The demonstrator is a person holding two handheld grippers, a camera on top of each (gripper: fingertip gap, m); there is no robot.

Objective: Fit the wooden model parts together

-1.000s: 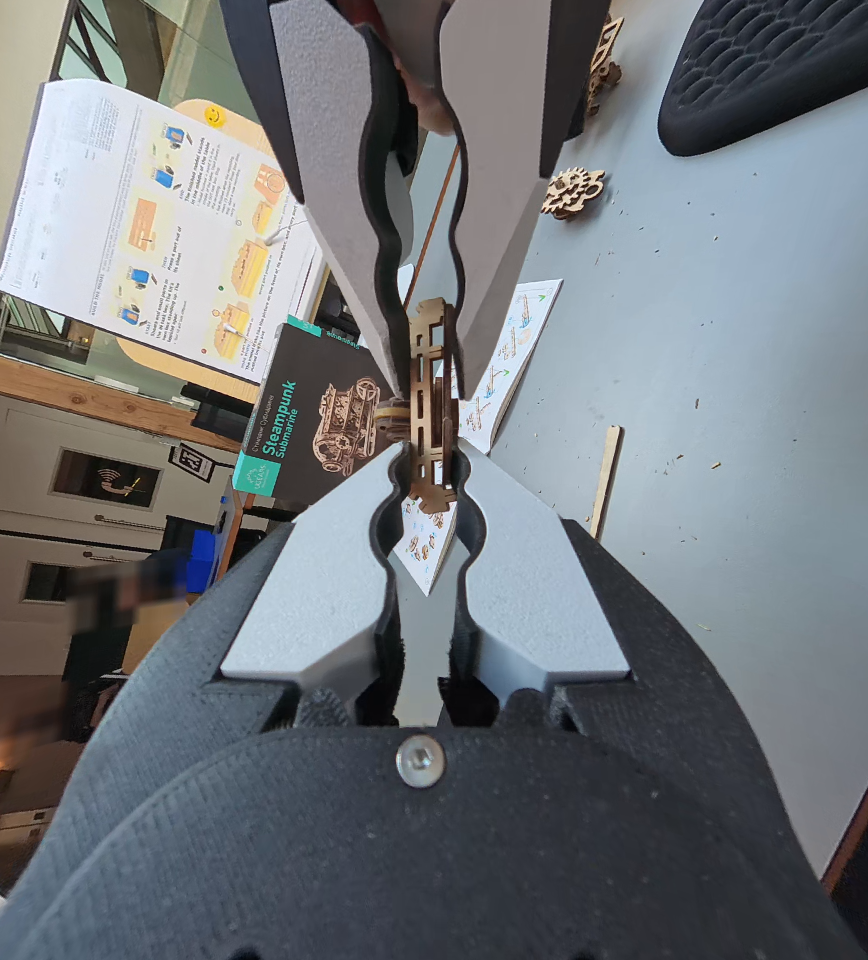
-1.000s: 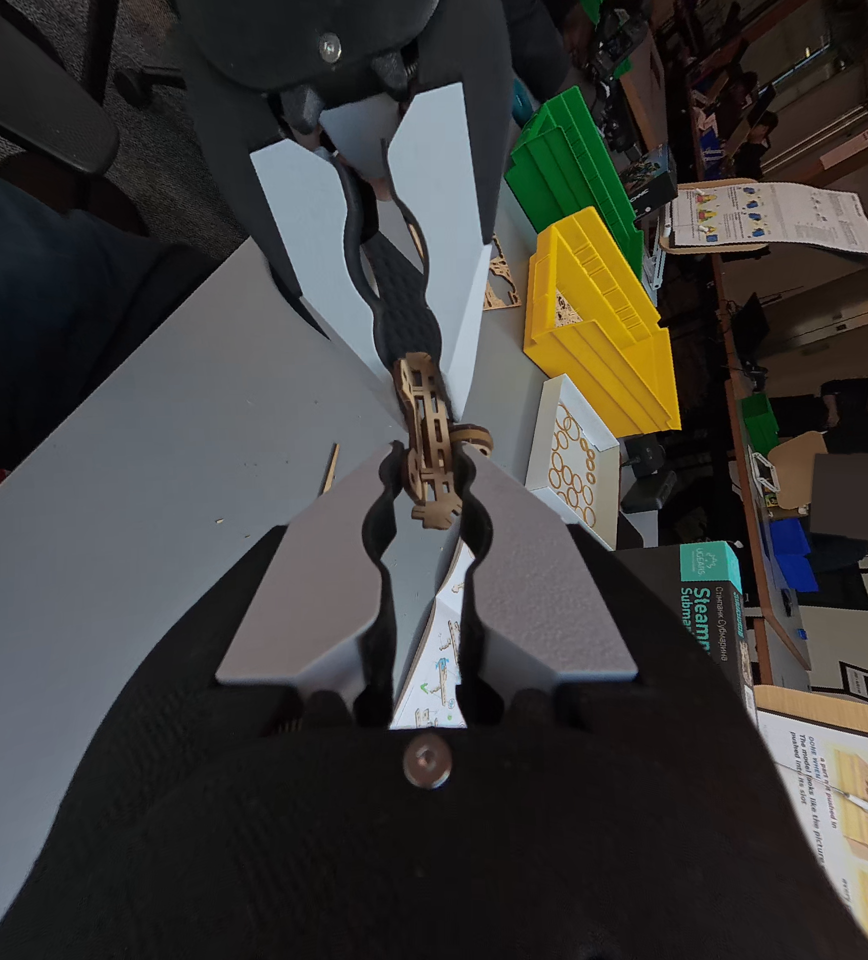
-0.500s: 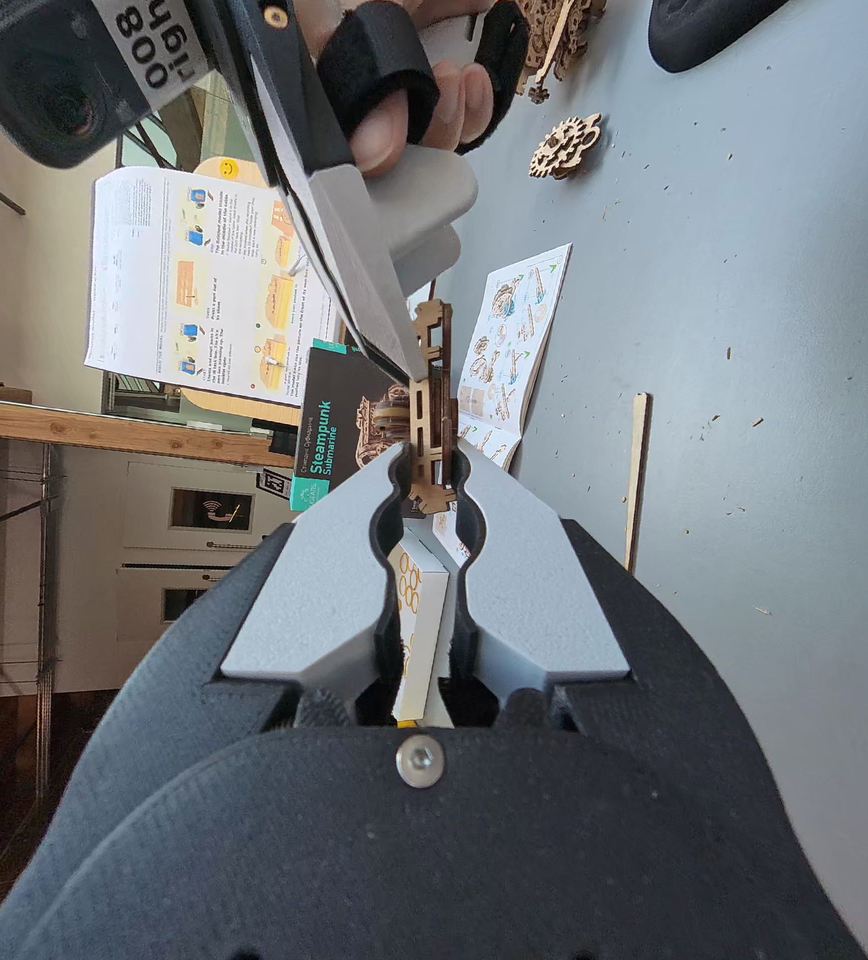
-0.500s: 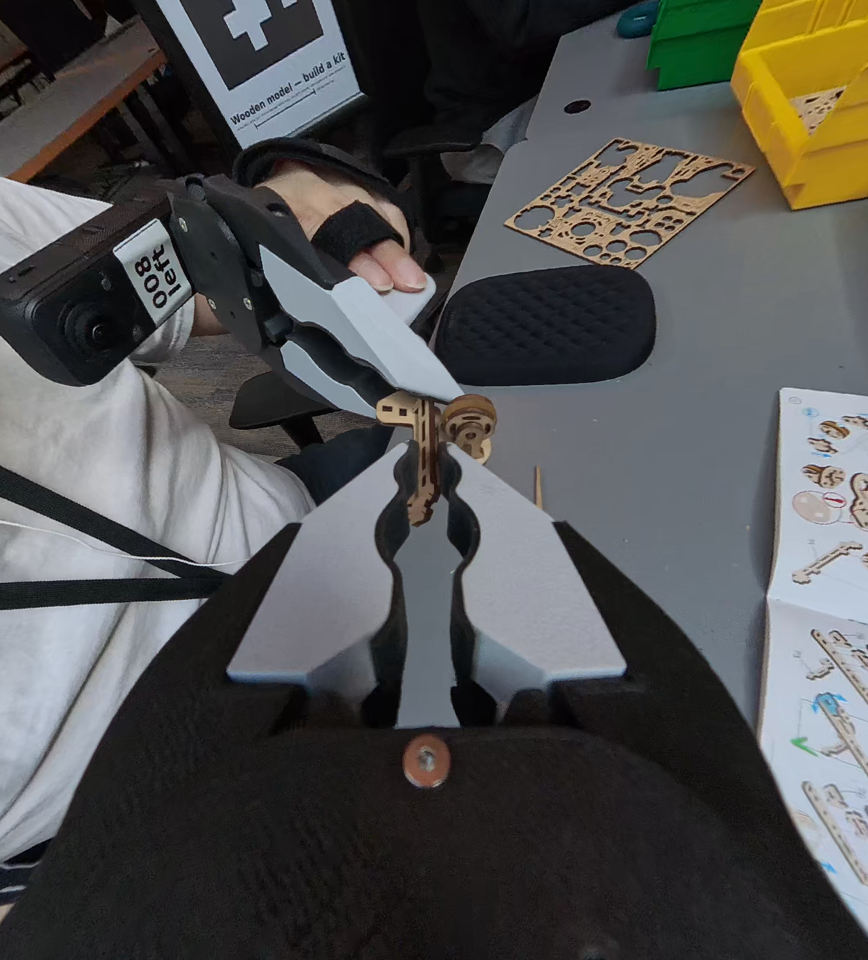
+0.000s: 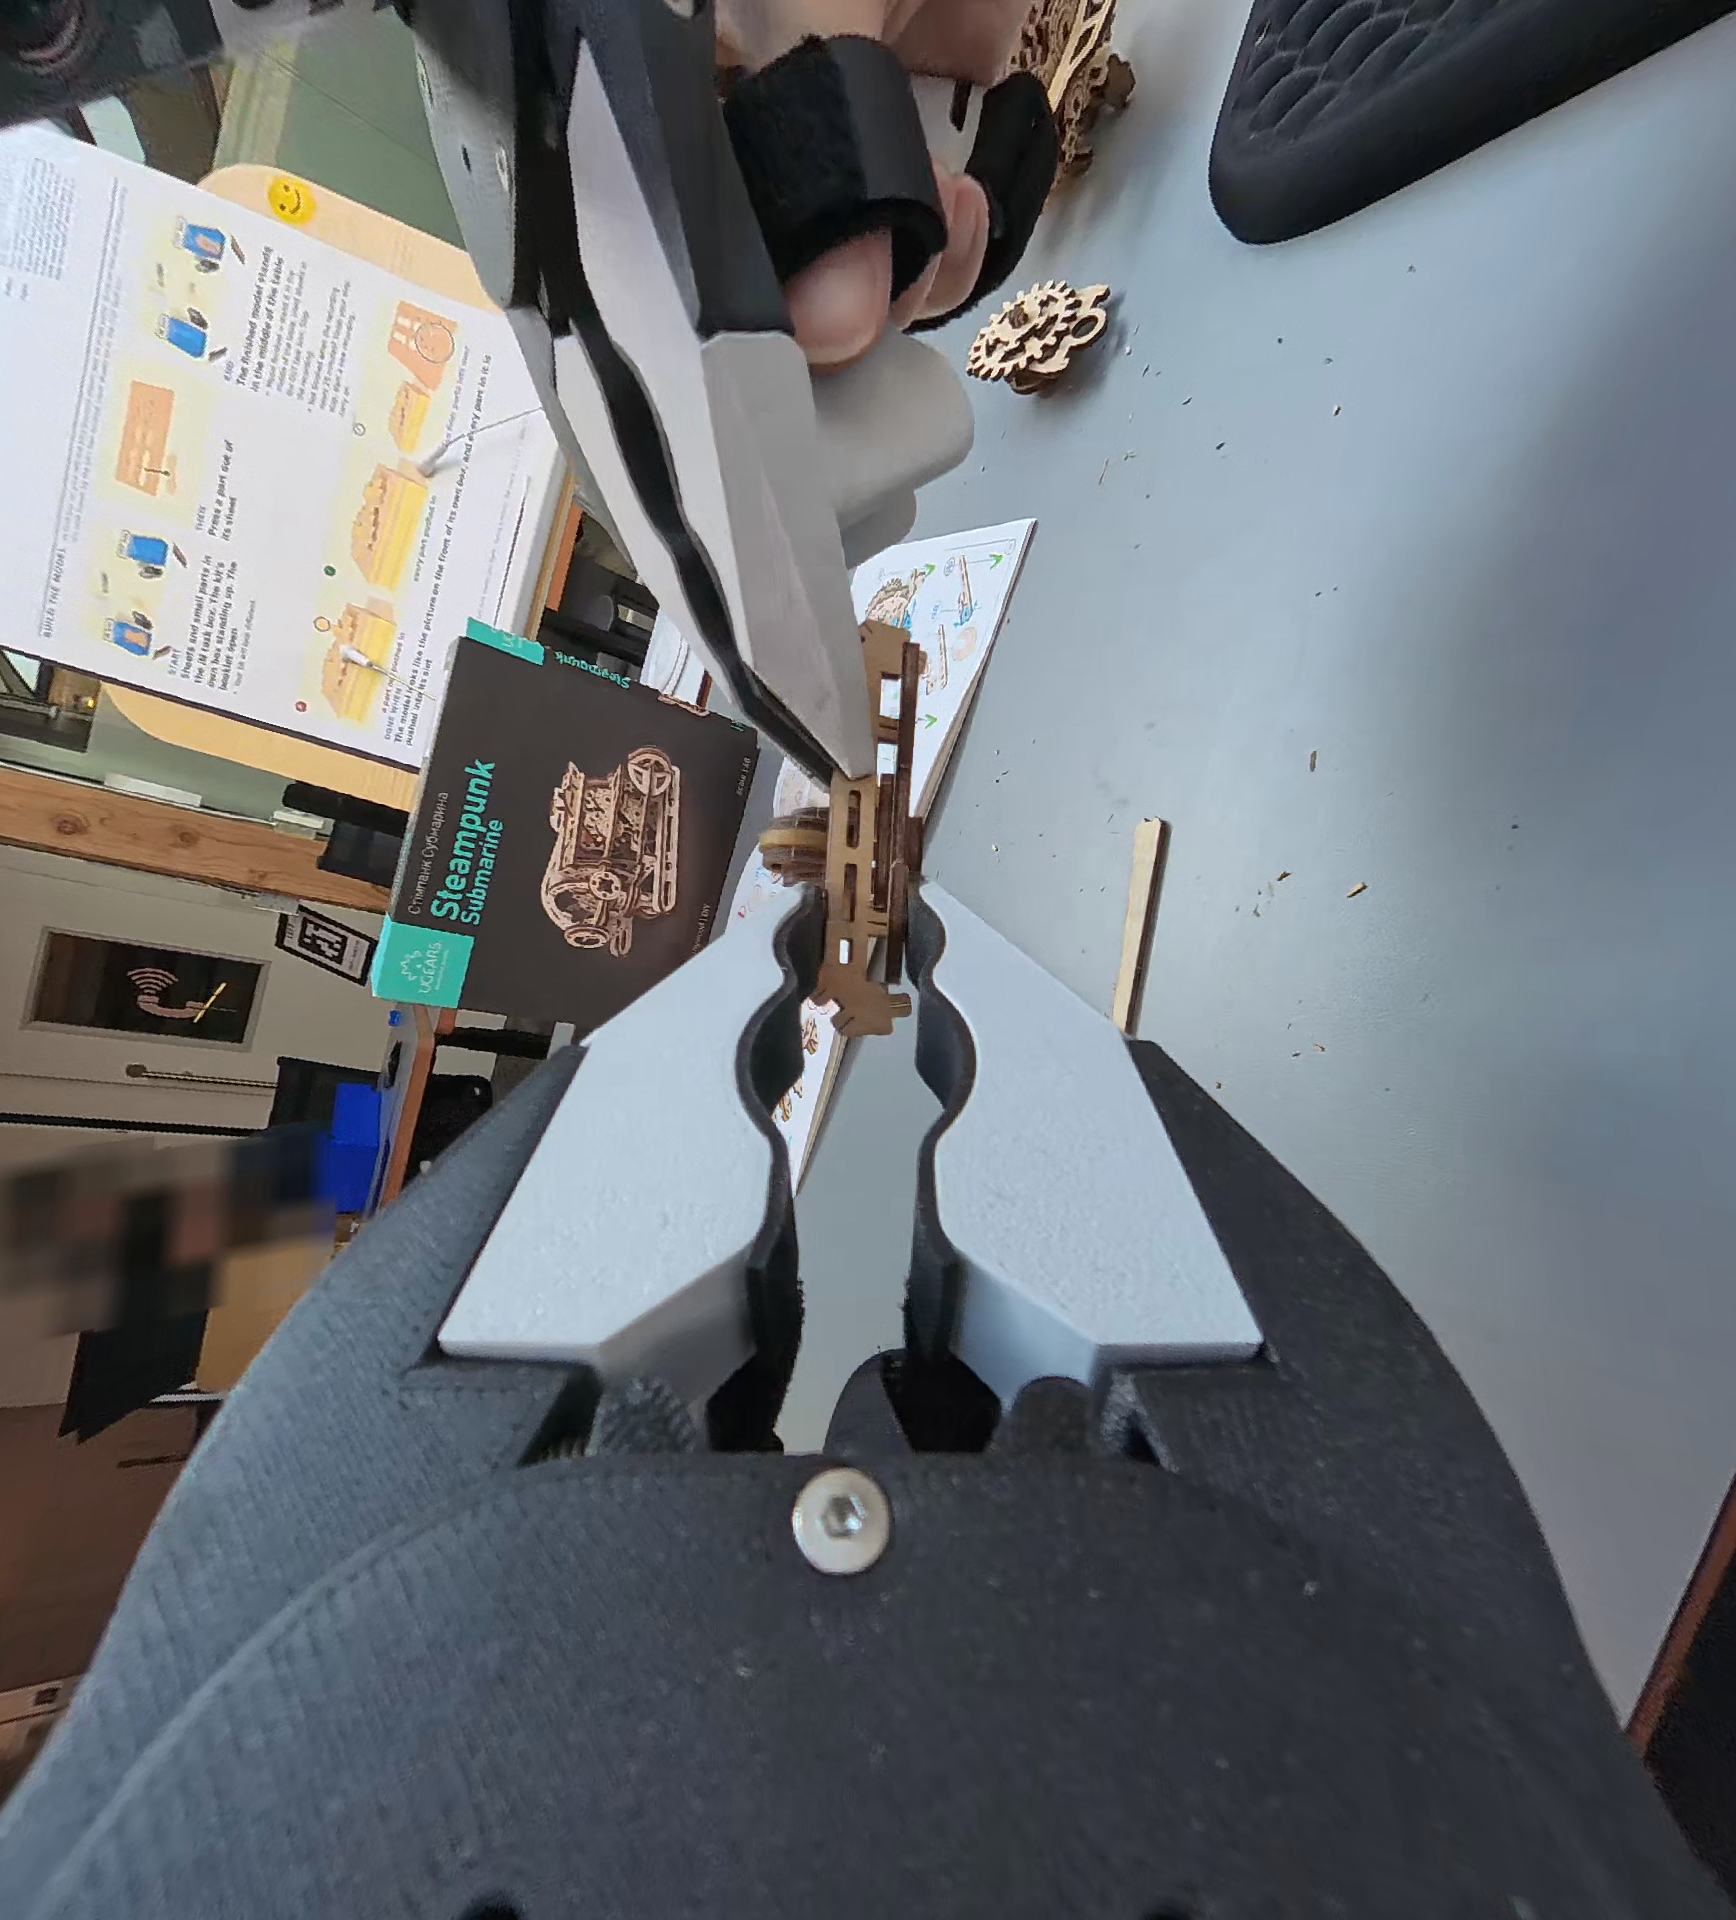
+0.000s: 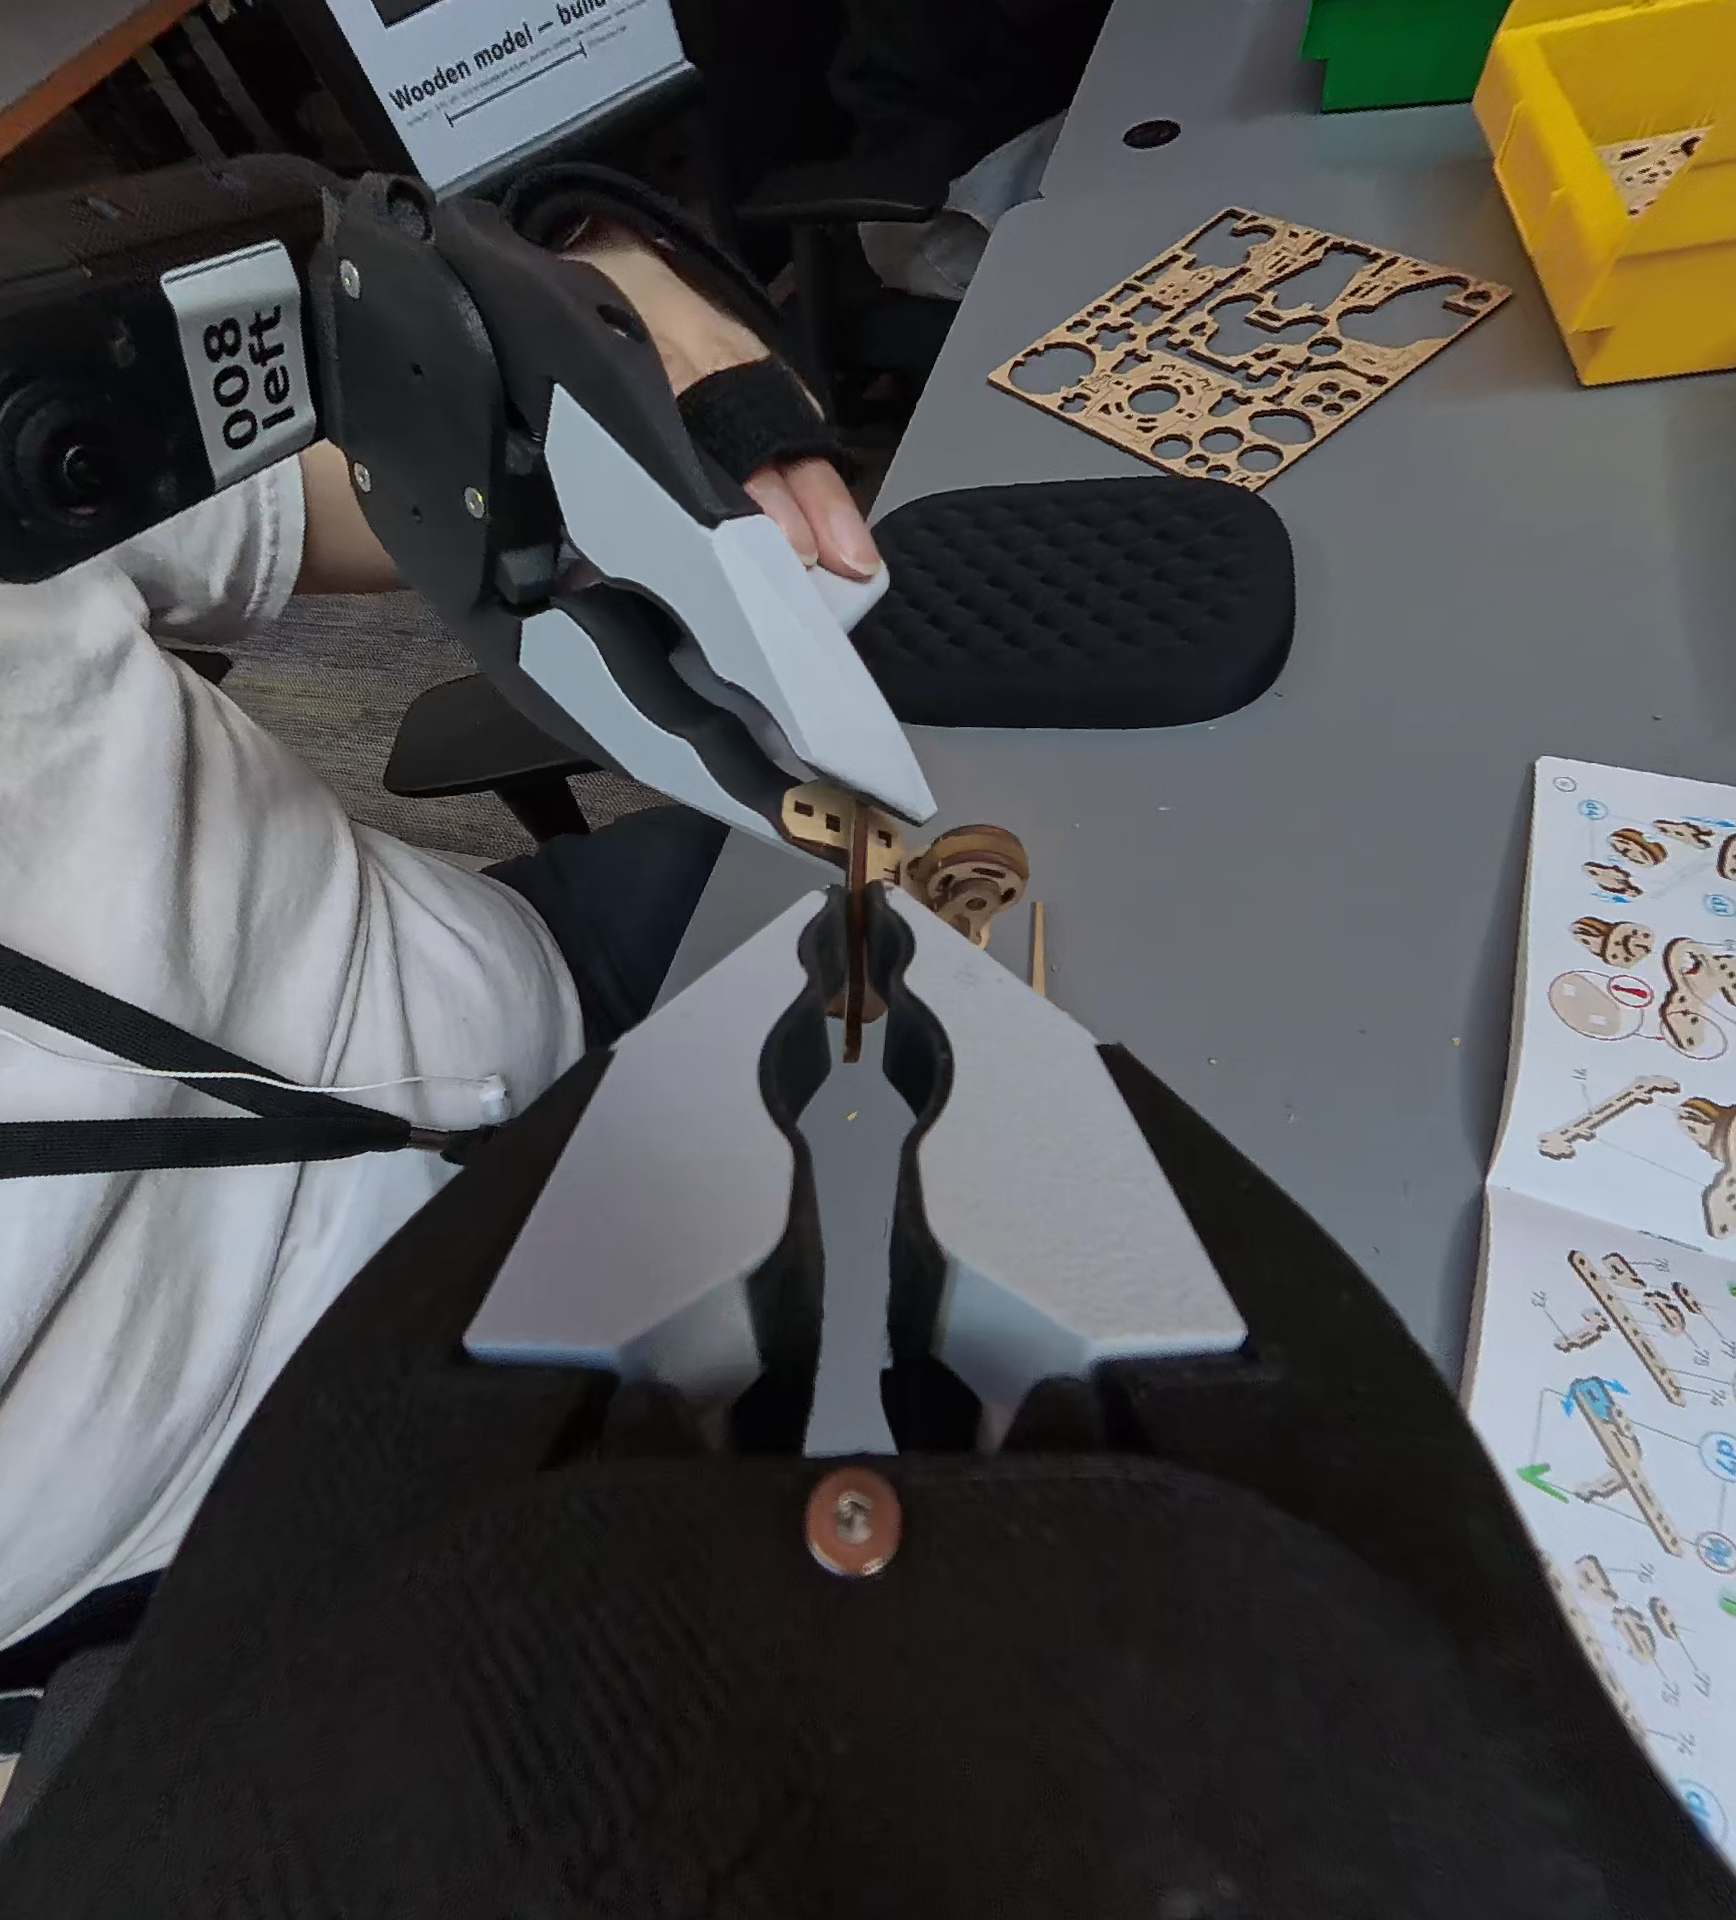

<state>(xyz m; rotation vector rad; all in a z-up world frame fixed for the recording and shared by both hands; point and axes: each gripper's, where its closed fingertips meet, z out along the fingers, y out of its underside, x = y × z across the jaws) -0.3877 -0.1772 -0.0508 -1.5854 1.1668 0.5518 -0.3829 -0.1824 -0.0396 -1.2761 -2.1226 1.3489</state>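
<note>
A small wooden assembly [image 5: 869,862] of slotted strips with a round wheel on its side is held in the air above the grey table [image 5: 1466,727]. My left gripper [image 5: 859,920] is shut on its near end. The right gripper's fingers [image 5: 791,623] come in from the top and pinch its far end. In the right wrist view my right gripper [image 6: 851,909] is shut on the assembly's thin plate [image 6: 851,987]. The left gripper's fingers [image 6: 822,717] clamp the slotted strip [image 6: 817,823] from the left. The wheel [image 6: 968,862] sticks out to the right.
On the table lie a gear part [image 5: 1040,338], a thin wooden stick [image 5: 1139,925], a black pad [image 6: 1072,603], an open instruction booklet [image 6: 1674,1143], a punched-out plywood sheet [image 6: 1248,343] and yellow bins [image 6: 1653,208]. The kit box [image 5: 573,831] stands behind. My two grippers' fingertips are within a few centimetres of each other.
The right gripper has swung round the assembly, from head-on with the left gripper to coming in at an angle. Both have stayed shut on the assembly.
</note>
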